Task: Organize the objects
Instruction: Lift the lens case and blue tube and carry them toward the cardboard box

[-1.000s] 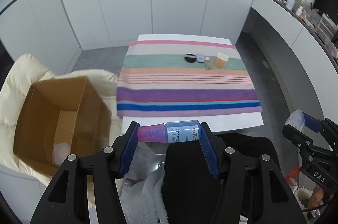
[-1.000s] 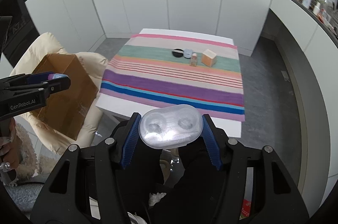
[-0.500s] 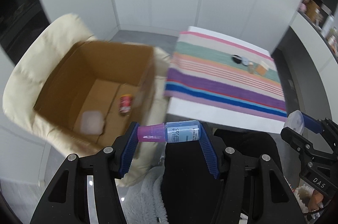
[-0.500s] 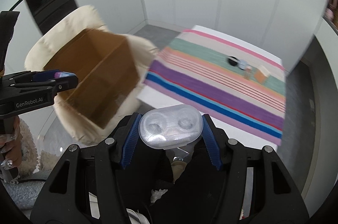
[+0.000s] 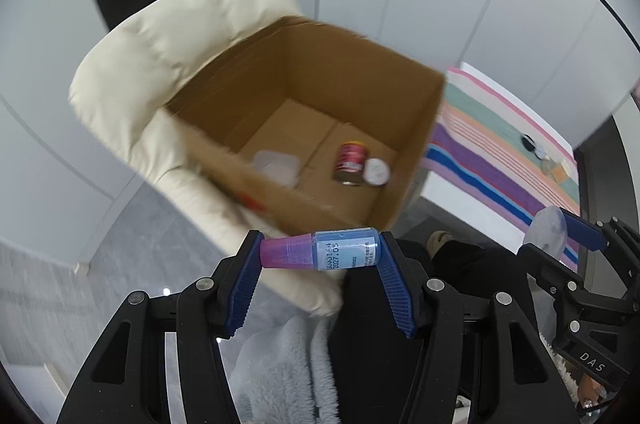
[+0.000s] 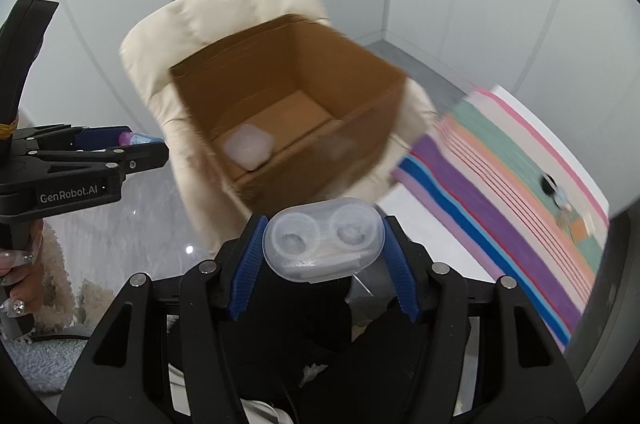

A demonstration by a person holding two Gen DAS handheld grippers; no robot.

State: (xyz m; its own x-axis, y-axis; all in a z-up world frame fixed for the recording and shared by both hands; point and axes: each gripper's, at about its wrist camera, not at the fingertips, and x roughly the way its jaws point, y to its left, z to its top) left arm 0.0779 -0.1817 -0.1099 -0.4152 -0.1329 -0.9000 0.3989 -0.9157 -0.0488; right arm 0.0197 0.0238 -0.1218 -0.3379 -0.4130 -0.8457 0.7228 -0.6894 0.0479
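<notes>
Both tools clamped, held level

The left tool grips a small bottle sideways; the right tool pinches a clear lens case.

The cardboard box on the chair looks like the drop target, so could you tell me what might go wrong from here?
1. The small bottle is pinched end to end in the left claw, so it could pivot out.
2. Both claws sit short of the cardboard box; the contact lens case in the right claw could land on the cream chair or floor.

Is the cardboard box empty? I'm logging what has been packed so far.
No, the left wrist view shows a red can, a white-capped item and a translucent container on the floor of the cardboard box.
</notes>
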